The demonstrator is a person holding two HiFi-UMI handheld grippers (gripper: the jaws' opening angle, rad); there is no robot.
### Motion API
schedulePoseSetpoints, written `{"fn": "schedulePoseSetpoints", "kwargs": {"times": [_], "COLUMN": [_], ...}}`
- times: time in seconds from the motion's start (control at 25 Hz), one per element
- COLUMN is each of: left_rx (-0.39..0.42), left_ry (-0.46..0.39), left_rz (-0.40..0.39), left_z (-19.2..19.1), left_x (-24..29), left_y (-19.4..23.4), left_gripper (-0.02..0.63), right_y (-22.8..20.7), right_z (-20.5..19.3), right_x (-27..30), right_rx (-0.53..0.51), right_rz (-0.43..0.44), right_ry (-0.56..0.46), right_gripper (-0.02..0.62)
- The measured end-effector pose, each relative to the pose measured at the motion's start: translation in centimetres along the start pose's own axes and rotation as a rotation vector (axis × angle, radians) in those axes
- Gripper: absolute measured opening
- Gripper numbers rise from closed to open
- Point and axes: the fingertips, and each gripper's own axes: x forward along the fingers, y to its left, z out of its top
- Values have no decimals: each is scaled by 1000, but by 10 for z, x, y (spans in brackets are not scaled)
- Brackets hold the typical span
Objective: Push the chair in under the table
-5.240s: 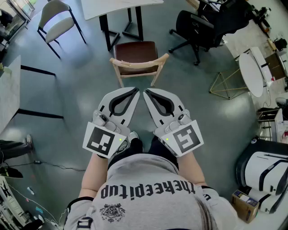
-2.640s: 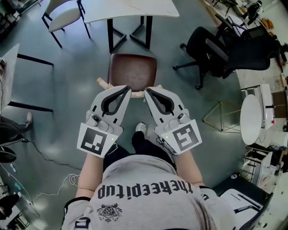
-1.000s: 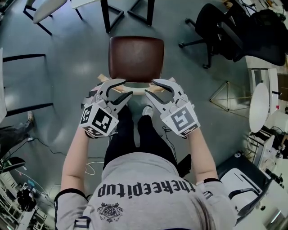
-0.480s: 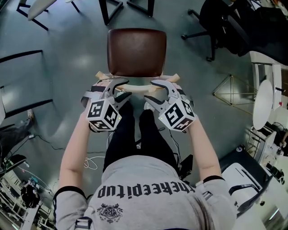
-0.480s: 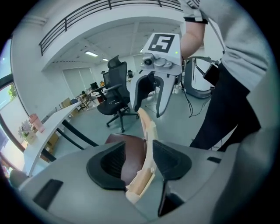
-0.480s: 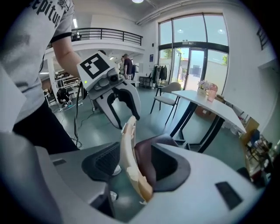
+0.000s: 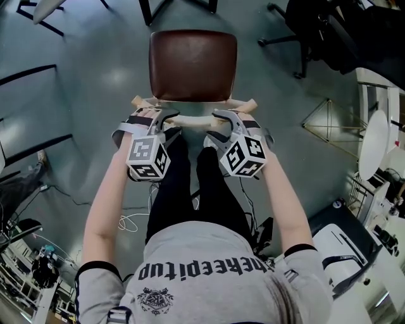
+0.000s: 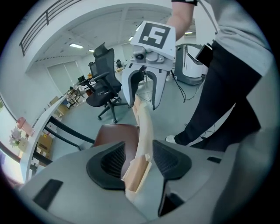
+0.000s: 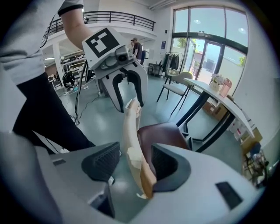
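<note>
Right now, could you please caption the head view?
Left tool open, right tool opening, each with the chair backrest between its jaws.

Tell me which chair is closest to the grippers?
The brown-seated chair with the pale wooden backrest. Its backrest sits inside the open left gripper and the right gripper, whose jaws are opening; the black office chair stands apart.

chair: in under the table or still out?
Still out. In the head view the chair shows its whole brown seat uncovered; only the table legs show beyond it at the top edge.

Likely office: swivel chair [image 8: 101,81], table [image 9: 221,103]
</note>
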Motion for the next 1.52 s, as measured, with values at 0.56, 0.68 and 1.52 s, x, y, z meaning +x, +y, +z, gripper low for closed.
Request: {"fn": "schedulePoseSetpoints", "kwargs": {"times": [0.56, 0.68, 1.52], "left_rx": [-2, 20, -19], "left_ry": [80, 106, 128], "left_rz": [-6, 21, 7], "left_z": [-24, -25, -21], "left_x": [31, 34, 44], "left_y": [-10, -7, 6], "left_gripper": [207, 199, 193], "right_y": [0, 0, -20], "right_z": [-20, -20, -27], "right_x": [22, 21, 20], "right_rx": [0, -4, -28], "right_rz": [-18, -19, -116], "right_ry": [72, 69, 65], "right_gripper": [196, 193, 199]}}
